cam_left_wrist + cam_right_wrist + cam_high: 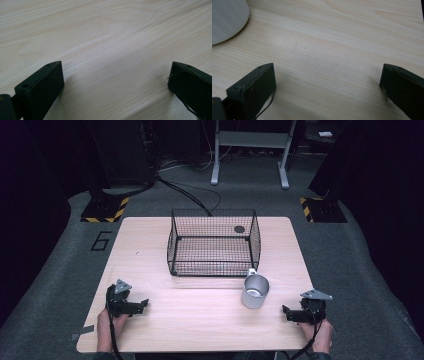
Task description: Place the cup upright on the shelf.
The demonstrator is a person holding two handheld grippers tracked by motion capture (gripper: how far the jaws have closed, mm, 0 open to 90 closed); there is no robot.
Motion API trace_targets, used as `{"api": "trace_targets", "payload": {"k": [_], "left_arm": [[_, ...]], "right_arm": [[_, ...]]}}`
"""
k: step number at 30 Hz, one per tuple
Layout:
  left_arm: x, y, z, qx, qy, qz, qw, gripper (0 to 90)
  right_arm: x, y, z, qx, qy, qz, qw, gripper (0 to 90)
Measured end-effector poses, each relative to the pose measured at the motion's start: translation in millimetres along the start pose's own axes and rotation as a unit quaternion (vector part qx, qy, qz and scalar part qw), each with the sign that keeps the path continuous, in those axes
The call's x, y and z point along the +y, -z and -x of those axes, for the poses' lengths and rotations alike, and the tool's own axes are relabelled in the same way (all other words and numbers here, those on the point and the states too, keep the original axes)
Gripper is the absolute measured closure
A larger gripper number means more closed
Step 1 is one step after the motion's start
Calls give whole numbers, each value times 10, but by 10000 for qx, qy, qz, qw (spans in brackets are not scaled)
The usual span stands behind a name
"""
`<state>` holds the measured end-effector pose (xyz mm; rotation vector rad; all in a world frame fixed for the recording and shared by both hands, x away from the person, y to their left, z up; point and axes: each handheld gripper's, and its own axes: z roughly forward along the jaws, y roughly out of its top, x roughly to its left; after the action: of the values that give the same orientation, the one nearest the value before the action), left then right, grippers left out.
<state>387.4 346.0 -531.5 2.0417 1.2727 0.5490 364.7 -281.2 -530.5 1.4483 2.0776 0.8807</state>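
Observation:
A grey metal mug stands upright on the wooden table, just in front of the black wire basket. Its pale side fills the top left corner of the right gripper view as the mug. My right gripper rests near the table's front right, a short way right of the mug, jaws wide apart with nothing between them. My left gripper lies at the front left, open over bare wood.
The wire basket holds nothing and sits at the table's middle back. A dark round spot shows on the table behind its far right corner. Bare wood lies between the two grippers. Beyond the table are grey floor, cables and a desk frame.

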Motion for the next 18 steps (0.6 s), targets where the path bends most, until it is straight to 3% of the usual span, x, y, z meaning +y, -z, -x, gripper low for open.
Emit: {"api": "trace_targets", "payload": {"k": [18], "left_arm": [[1, 0, 2, 7, 10, -2, 10000, 4]], "right_arm": [[10, 9, -7, -54, -103, -48, 9999, 14]]}}
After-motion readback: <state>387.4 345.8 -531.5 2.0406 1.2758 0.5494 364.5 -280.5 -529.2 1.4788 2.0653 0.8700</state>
